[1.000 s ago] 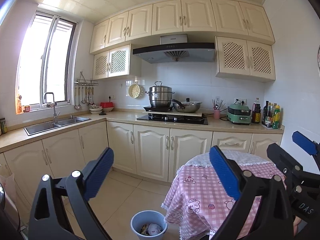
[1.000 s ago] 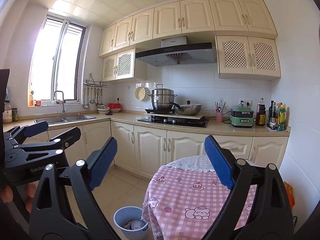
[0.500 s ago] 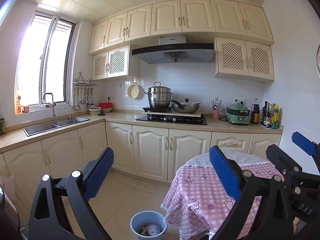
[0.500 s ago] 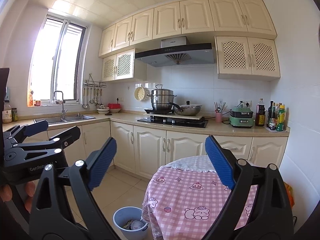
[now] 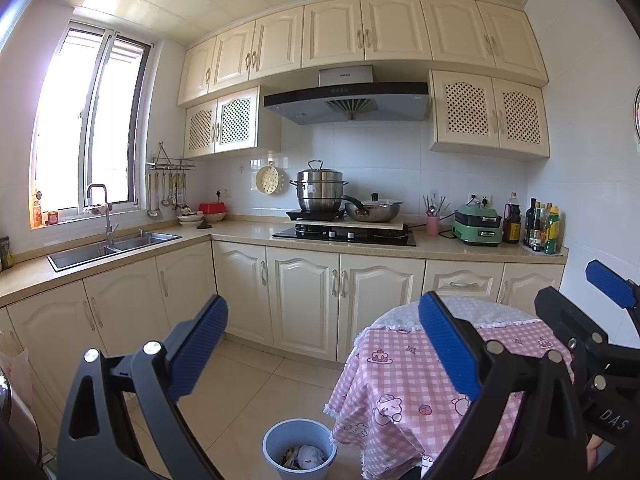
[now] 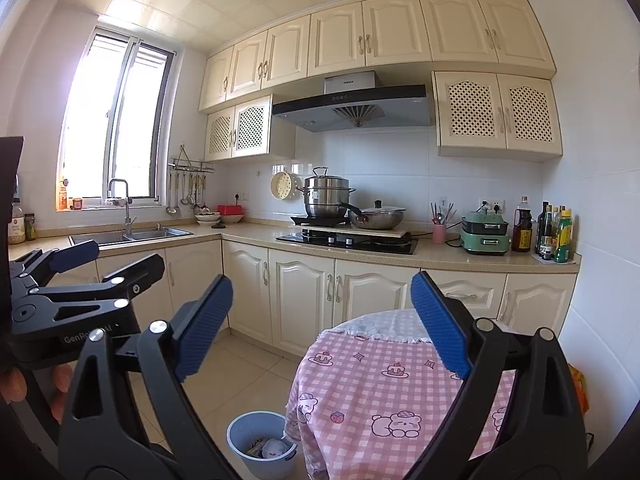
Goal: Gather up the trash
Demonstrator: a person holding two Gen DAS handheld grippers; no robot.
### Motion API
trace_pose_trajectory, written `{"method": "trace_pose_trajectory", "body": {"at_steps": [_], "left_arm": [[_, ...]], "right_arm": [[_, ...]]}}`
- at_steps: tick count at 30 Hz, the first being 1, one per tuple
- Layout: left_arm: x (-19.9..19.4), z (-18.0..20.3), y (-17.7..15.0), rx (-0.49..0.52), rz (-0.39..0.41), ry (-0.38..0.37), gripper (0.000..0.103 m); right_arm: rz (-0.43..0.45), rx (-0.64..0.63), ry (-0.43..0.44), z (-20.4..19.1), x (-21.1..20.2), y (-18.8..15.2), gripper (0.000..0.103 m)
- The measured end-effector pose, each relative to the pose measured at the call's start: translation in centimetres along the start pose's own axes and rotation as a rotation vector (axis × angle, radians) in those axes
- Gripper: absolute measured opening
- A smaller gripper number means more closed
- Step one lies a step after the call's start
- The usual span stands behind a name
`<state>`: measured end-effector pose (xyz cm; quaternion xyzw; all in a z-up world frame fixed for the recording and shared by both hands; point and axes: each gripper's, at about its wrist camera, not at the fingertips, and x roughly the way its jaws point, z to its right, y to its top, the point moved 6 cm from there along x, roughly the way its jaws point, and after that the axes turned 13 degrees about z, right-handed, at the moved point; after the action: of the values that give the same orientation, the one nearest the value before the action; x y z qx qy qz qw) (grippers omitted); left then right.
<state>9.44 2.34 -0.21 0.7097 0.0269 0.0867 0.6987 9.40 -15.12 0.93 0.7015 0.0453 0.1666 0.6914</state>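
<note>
A light blue trash bin [image 5: 299, 449] stands on the tiled floor beside a round table, with crumpled paper and wrappers [image 5: 306, 456] inside. It also shows in the right wrist view [image 6: 260, 444]. My left gripper [image 5: 322, 316] is open and empty, held high above the floor. My right gripper [image 6: 322, 292] is open and empty too. Each gripper shows at the edge of the other's view: the right one [image 5: 592, 300] and the left one [image 6: 104, 256].
The round table [image 6: 400, 380] has a pink checked cloth. Cream cabinets [image 5: 304, 296] run along the back and left walls. The counter holds a sink [image 5: 112, 244], a hob with a steamer pot [image 5: 320, 194] and a wok, a green cooker [image 5: 478, 224] and bottles [image 5: 542, 226].
Both views have shifted only slightly. Both grippers stay open and empty.
</note>
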Motion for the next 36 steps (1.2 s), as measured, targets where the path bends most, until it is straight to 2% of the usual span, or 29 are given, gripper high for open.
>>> {"method": "trace_pose_trajectory", "body": {"at_steps": [36], "left_arm": [[0.6, 0.2, -1.3, 0.001, -0.029, 0.005, 0.094]], "right_arm": [[-0.033, -0.012, 0.020, -0.4, 1.2, -1.1, 0.090]]}}
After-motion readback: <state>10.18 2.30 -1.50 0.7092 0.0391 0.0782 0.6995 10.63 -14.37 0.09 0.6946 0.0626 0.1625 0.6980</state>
